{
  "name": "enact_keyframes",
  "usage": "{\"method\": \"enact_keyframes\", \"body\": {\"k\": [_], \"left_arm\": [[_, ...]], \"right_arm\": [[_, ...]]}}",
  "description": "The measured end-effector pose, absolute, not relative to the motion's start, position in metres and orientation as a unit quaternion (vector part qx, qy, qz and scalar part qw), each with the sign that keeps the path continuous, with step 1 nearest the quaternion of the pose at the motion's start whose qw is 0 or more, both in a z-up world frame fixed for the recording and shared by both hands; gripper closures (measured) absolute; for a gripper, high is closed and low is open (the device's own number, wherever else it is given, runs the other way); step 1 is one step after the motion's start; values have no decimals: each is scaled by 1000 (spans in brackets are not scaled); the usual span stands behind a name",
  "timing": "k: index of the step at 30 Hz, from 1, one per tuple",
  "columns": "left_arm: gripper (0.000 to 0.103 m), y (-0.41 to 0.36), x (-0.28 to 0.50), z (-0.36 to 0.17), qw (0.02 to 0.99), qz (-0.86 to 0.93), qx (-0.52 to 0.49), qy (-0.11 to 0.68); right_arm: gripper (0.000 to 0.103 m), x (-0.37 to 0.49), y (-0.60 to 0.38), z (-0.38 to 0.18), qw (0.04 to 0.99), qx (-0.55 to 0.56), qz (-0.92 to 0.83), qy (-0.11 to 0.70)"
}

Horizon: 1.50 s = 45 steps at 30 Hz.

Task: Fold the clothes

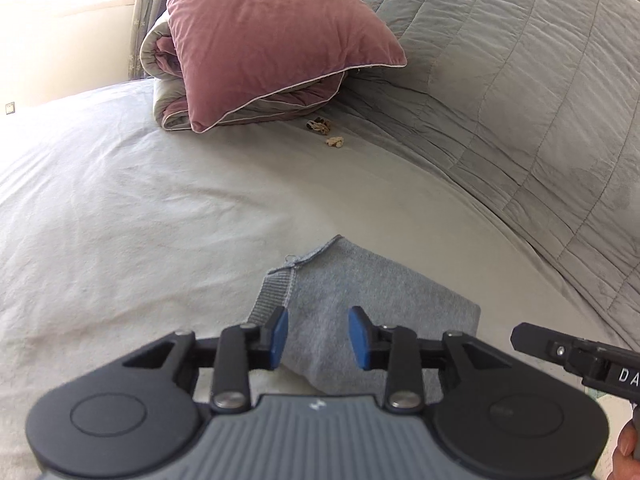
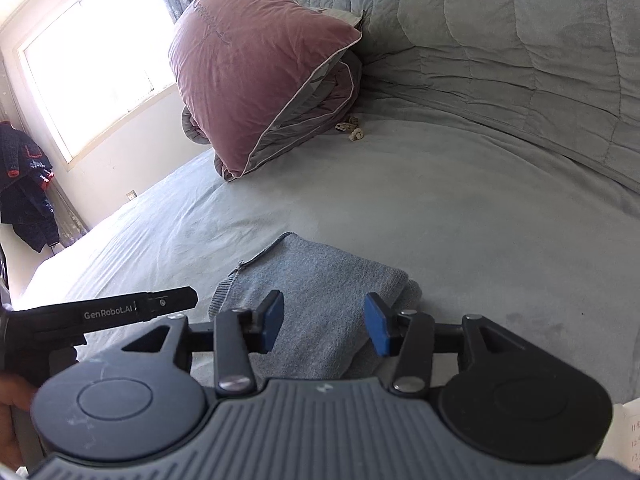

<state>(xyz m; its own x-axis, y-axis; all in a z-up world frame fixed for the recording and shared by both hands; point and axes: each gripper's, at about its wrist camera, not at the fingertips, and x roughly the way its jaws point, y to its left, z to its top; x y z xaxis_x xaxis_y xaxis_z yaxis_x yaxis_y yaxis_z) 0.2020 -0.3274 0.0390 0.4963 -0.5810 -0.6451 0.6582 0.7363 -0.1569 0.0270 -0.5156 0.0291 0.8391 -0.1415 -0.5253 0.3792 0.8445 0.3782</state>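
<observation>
Left tongs (image 1: pixel 318 338): jaws parted, nothing between the blue pads.
Right tongs (image 2: pixel 324 322): parted likewise, empty (slightly wider gap).
Grey garment (image 1: pixel 360 292): folded, lying on the bed (image 1: pixel 140 200) beneath both tongs.
Pink pillow (image 1: pixel 264 36): on the bed, well beyond the garment.

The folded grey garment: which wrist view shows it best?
The right wrist view: the folded grey garment shows nearly whole, with its stacked layers visible at the right edge. The left wrist view shows the garment closer, its ribbed edge clear, but the gripper hides its near part.
</observation>
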Motion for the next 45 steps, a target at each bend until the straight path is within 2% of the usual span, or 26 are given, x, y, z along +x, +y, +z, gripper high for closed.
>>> {"method": "enact_keyframes", "body": {"k": [14,30,34,36,39,45], "left_arm": [[30,-266,77,90,888,-285,82,352],[12,-214,3,112,894,-260,78,357],[1,-210,-7,113,891,-259,79,365],[1,-207,-12,112,889,-260,80,369],[1,-204,-16,109,884,-264,83,377],[1,-205,-15,98,873,-263,102,397]], "right_arm": [[42,-44,-453,73,935,221,-131,246],[34,-98,-396,91,938,209,-129,244],[28,-104,-390,95,938,204,-134,245],[22,-107,-385,96,938,199,-140,247],[0,-111,-379,99,939,188,-153,246],[0,-109,-367,98,940,158,-158,259]]}}
